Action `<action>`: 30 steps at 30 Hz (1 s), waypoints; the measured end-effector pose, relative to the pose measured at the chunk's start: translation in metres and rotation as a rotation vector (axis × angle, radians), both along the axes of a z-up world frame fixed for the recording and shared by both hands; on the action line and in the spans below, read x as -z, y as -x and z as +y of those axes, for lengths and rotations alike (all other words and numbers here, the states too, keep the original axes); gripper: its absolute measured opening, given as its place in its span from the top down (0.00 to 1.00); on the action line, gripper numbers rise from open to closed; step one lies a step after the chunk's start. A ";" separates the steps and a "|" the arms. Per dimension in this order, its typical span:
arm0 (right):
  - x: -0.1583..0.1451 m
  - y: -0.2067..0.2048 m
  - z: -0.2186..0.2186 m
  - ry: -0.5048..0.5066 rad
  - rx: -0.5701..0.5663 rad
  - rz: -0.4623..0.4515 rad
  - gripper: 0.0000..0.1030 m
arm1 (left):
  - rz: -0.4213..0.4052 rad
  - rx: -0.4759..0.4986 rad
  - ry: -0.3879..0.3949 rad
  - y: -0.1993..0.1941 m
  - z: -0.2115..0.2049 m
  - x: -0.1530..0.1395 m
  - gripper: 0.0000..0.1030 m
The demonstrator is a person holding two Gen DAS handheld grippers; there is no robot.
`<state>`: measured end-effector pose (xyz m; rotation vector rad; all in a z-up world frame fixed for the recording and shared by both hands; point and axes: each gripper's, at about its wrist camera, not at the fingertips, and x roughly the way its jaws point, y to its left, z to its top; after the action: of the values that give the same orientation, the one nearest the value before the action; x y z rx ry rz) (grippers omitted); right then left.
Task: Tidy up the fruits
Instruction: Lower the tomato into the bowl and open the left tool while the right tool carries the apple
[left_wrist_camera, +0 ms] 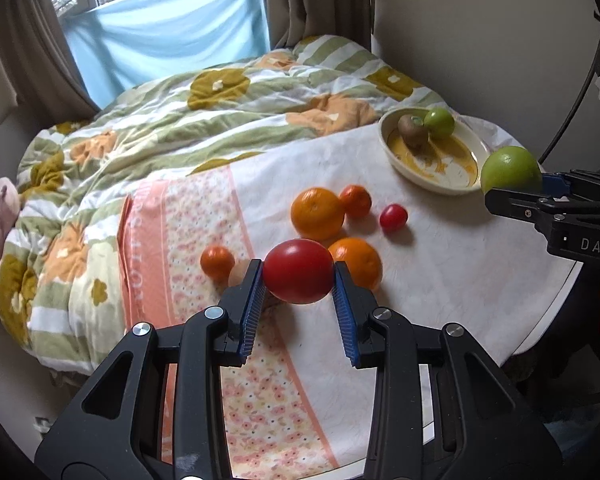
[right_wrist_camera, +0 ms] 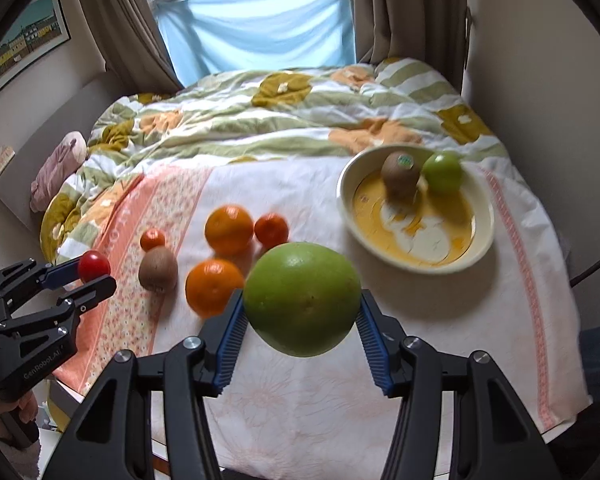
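My left gripper (left_wrist_camera: 299,276) is shut on a red tomato (left_wrist_camera: 299,271) and holds it above the cloth; it also shows in the right wrist view (right_wrist_camera: 94,276). My right gripper (right_wrist_camera: 302,312) is shut on a large green citrus fruit (right_wrist_camera: 302,304), seen too in the left wrist view (left_wrist_camera: 510,170), beside the cream bowl (right_wrist_camera: 480,248). The bowl holds a kiwi (right_wrist_camera: 400,174) and a small green fruit (right_wrist_camera: 442,172). On the cloth lie oranges (right_wrist_camera: 229,229) (right_wrist_camera: 214,287), small tangerines (right_wrist_camera: 271,229) (right_wrist_camera: 153,239), a kiwi (right_wrist_camera: 158,269) and a small red tomato (left_wrist_camera: 393,218).
The fruit lies on a white and pink floral cloth (right_wrist_camera: 420,320) over a round table, whose edge runs at the right (left_wrist_camera: 556,308). A bed with a flowered quilt (left_wrist_camera: 180,120) lies behind. A pink bundle (right_wrist_camera: 58,168) sits at the left.
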<state>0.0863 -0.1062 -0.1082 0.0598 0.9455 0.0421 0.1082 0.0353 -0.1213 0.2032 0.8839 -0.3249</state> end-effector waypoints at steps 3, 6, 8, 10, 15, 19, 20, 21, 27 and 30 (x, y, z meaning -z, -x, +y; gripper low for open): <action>-0.015 -0.005 -0.014 0.006 -0.012 -0.020 0.51 | -0.031 0.002 0.002 -0.011 -0.020 -0.018 0.64; -0.025 -0.015 -0.033 0.007 -0.037 -0.028 0.51 | -0.047 -0.008 0.009 -0.023 -0.040 -0.030 0.64; -0.029 -0.021 -0.046 0.002 -0.052 -0.026 0.51 | -0.045 -0.015 0.022 -0.031 -0.054 -0.033 0.64; -0.030 -0.027 -0.058 0.000 -0.064 -0.023 0.51 | -0.037 -0.016 0.033 -0.040 -0.069 -0.032 0.64; -0.027 -0.045 -0.090 0.005 -0.076 -0.014 0.51 | -0.018 -0.007 0.043 -0.065 -0.110 -0.023 0.64; -0.019 -0.061 -0.117 0.001 -0.077 0.002 0.51 | -0.001 -0.002 0.035 -0.086 -0.139 -0.009 0.64; -0.016 -0.065 -0.125 0.000 -0.077 0.006 0.51 | 0.004 -0.002 0.033 -0.091 -0.146 -0.005 0.64; -0.013 -0.068 -0.130 -0.001 -0.079 0.011 0.51 | 0.009 -0.003 0.029 -0.097 -0.152 0.001 0.64; 0.009 -0.088 -0.160 -0.012 -0.097 0.057 0.51 | 0.056 0.010 -0.014 -0.128 -0.188 0.037 0.64; 0.018 -0.096 -0.171 -0.024 -0.101 0.073 0.51 | 0.078 0.023 -0.041 -0.141 -0.203 0.055 0.63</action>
<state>0.1823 -0.2774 -0.1265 0.0359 1.0205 0.1461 0.2490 -0.1675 -0.1763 0.2396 0.9660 -0.3377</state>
